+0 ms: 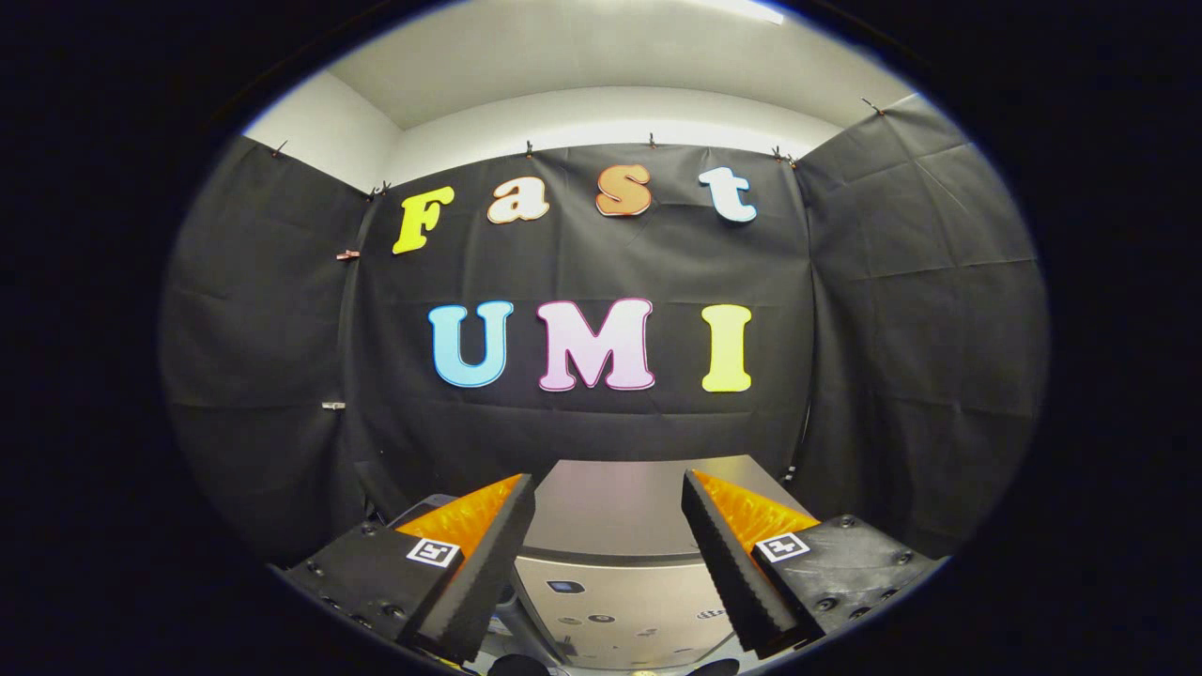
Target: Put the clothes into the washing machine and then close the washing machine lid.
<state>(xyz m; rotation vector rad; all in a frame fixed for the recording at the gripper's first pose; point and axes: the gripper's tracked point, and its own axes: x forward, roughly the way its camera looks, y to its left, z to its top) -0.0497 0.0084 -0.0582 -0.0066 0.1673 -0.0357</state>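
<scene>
The silver washing machine (pixel 620 554) stands below and just ahead of my fingers, against the black booth wall. Its flat lid (pixel 615 512) lies down, level, and a control panel (pixel 601 606) with small buttons faces me between the fingers. My gripper (pixel 608 488) hangs above the machine, open, with nothing between its black-and-orange fingers (pixel 488 554). The gap between the fingers frames the machine's top.
Black cloth walls (pixel 901 329) close in the booth behind and on both sides of the machine. A white wall and ceiling (pixel 601 84) rise above the cloth. Some pale object (pixel 424 509) peeks out behind the left finger, beside the machine.
</scene>
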